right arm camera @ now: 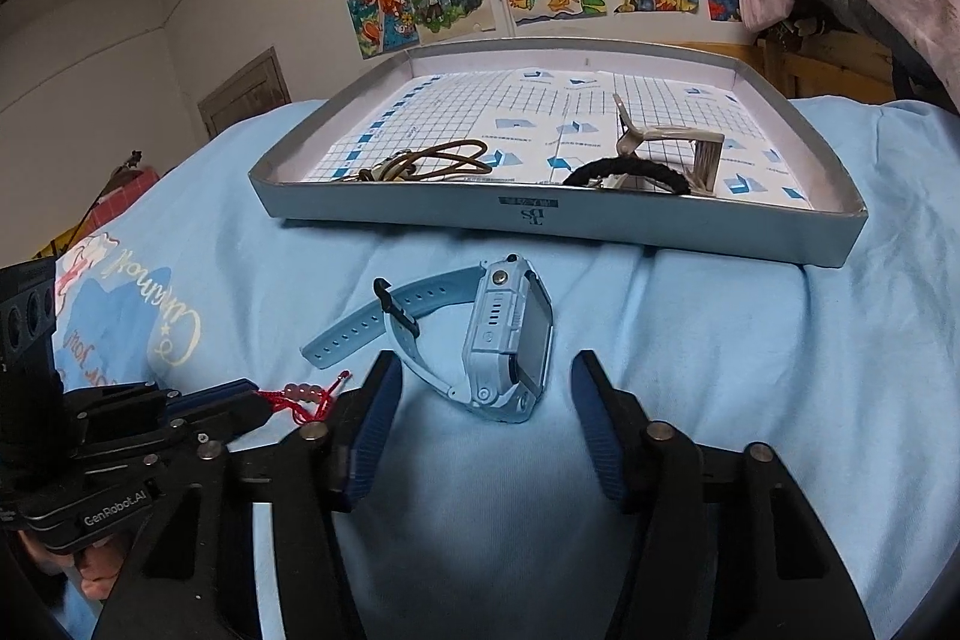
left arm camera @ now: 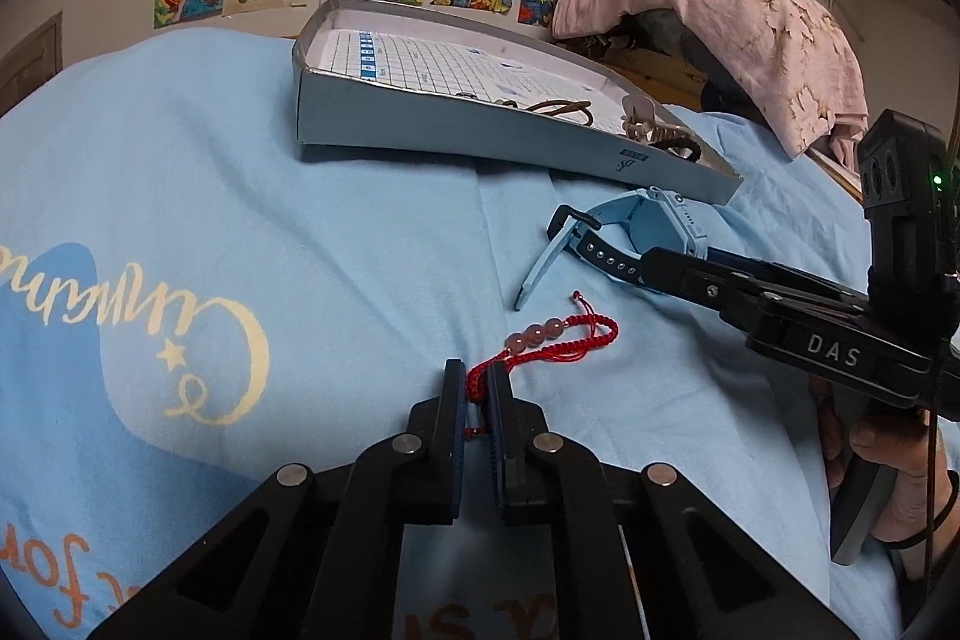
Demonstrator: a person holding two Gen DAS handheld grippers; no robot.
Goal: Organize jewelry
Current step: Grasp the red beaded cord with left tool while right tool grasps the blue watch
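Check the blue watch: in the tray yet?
Out. The blue watch lies on the cloth before the tray, between the right gripper's open jaws.

Left hand-held gripper clamps the red cord bracelet on blue cloth.

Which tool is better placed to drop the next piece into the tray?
Left. The left tool is already shut on the red bracelet, ready to carry to the tray. The right tool is open, its fingers either side of the blue watch without gripping it.
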